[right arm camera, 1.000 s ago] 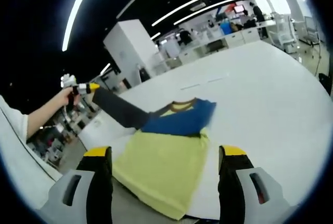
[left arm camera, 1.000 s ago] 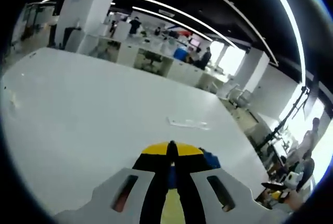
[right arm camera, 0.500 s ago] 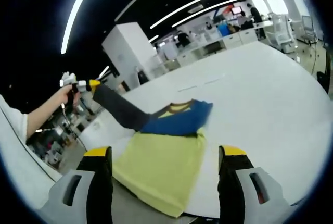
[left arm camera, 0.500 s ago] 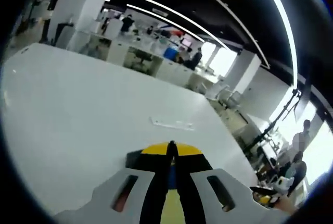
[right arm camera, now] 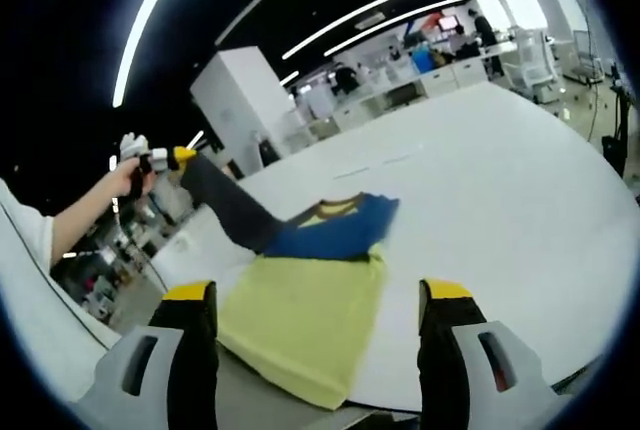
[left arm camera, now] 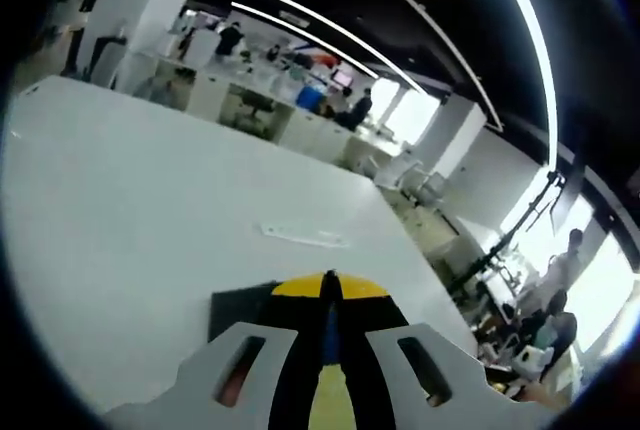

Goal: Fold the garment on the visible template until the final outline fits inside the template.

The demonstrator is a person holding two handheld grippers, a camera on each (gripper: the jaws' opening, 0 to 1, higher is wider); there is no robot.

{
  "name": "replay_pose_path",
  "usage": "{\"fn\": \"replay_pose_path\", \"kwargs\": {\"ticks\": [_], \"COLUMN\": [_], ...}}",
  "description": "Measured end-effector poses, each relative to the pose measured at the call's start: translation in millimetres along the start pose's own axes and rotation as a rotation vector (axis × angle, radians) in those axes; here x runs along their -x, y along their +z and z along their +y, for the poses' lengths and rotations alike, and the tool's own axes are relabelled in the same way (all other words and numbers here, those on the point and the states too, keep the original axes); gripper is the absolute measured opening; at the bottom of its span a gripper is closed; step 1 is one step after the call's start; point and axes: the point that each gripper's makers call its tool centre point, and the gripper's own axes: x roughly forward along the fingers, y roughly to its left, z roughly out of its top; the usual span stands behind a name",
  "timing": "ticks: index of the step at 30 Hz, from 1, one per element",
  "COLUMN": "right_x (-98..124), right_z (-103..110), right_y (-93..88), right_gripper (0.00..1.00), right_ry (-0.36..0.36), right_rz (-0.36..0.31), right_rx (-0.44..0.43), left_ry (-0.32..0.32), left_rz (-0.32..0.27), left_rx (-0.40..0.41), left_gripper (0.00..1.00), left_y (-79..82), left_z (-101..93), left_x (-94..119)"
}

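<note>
Right gripper view: the right gripper (right arm camera: 318,350), jaws wide apart and empty, hovers over a yellow, blue-topped fabric garment (right arm camera: 300,310) near the white desk's (right arm camera: 480,190) edge. The left gripper (right arm camera: 175,157) pinches its dark grey sleeve (right arm camera: 225,205), lifted off the desk.

left gripper (left arm camera: 330,295) fingers pressed together, raised; right gripper (right arm camera: 310,335) fingers spread

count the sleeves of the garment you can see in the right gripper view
2. The dark sleeve is lifted off the table by the left hand-held gripper; the blue sleeve lies folded across the yellow garment.
</note>
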Motion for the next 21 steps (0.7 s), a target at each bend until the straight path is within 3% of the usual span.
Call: {"fn": "replay_pose_path", "kwargs": {"ticks": [4,21], "right_x": [3.7,17.9], "right_z": [-2.9,-13.9], "right_y": [0.6,-4.9], "right_gripper": [0.82,0.82], "right_ry": [-0.012,-0.053], "right_rz": [-0.006,-0.009], "right_rx": [-0.003,-0.02], "left_ry": [-0.017,-0.065], "left_rz": [0.012,0.064], "left_rx": [-0.006,0.02], "left_gripper": [0.0,0.0], "left_y": [-5.4,-22.5], "left_z": [-11.8,-31.2], "left_x": [-10.5,-50.7]}}
